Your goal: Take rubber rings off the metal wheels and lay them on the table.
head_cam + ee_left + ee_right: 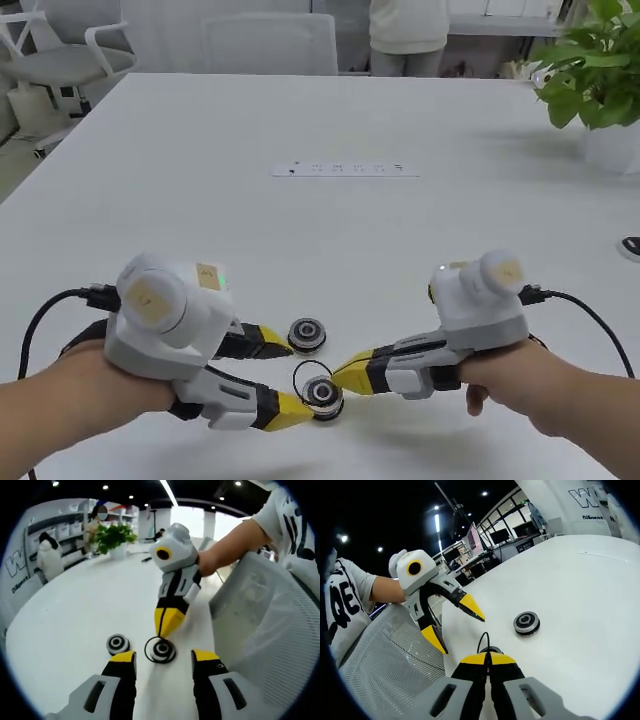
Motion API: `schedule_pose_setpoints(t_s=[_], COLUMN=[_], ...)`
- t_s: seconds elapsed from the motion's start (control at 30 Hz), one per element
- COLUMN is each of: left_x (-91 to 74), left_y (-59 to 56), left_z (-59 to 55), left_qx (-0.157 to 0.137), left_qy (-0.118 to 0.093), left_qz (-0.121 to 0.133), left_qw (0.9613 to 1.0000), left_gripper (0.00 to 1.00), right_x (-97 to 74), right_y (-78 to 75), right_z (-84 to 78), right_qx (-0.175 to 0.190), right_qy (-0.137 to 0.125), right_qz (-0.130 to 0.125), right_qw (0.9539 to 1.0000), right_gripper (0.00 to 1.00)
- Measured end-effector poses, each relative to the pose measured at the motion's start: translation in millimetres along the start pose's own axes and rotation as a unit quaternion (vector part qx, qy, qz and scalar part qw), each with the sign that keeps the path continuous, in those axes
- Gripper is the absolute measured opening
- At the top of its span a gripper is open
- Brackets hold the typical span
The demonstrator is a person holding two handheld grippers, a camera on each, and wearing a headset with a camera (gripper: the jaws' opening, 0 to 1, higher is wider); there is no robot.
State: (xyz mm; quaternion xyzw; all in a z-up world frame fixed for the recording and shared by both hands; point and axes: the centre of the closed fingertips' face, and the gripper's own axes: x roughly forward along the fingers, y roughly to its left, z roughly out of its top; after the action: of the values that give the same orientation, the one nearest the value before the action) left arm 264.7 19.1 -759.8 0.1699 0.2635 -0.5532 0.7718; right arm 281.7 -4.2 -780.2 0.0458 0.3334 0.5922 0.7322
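Rubber ring (146, 650), probably light and stretchy, partly off the near wheel (322, 393) on the table (330, 230), pinched at its loose loop, a good spot, by the tight-closed right gripper (338, 375), left gripper (300, 377) open by that wheel.

far metal wheel (307, 334) lies flat (ring on); near wheel (322, 394) has rubber ring (296, 376) half off.

The head view looked forward and down the broad white surface (330, 120). Both gripper views sat low and close, facing each other; all three shared one small round black-and-silver metal wheel (307, 334).
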Motion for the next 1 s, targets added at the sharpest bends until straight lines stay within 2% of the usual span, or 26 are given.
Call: schedule_pose_setpoints(t_s=[0.1,0.4,0.63,1.0], left_x=[-3.8,-13.7,-23.5,-32.0], left_y=[2.0,2.4,6.5,5.9], left_z=[-1.4,-3.1,-10.9,-20.5], left_qx=[0.007,-0.009,-0.024,-0.038], left_qy=[0.0,-0.01,-0.011,-0.011], left_qz=[0.007,0.012,0.019,0.028], left_qw=[0.9999,0.9998,0.9995,0.9988], left_gripper=[0.49,0.56,0.59,0.68], right_x=[0.1,-0.2,-0.5,-0.3], right_y=[0.1,1.4,3.0,5.1], right_z=[-0.1,0.5,-0.8,-2.1], right_qx=[0.0,0.001,0.001,0.002], right_qy=[0.001,0.0,0.001,0.004], right_qz=[0.0,0.003,0.004,0.006], right_qw=[1.0,1.0,1.0,1.0], right_gripper=[0.0,0.0,0.0,0.0])
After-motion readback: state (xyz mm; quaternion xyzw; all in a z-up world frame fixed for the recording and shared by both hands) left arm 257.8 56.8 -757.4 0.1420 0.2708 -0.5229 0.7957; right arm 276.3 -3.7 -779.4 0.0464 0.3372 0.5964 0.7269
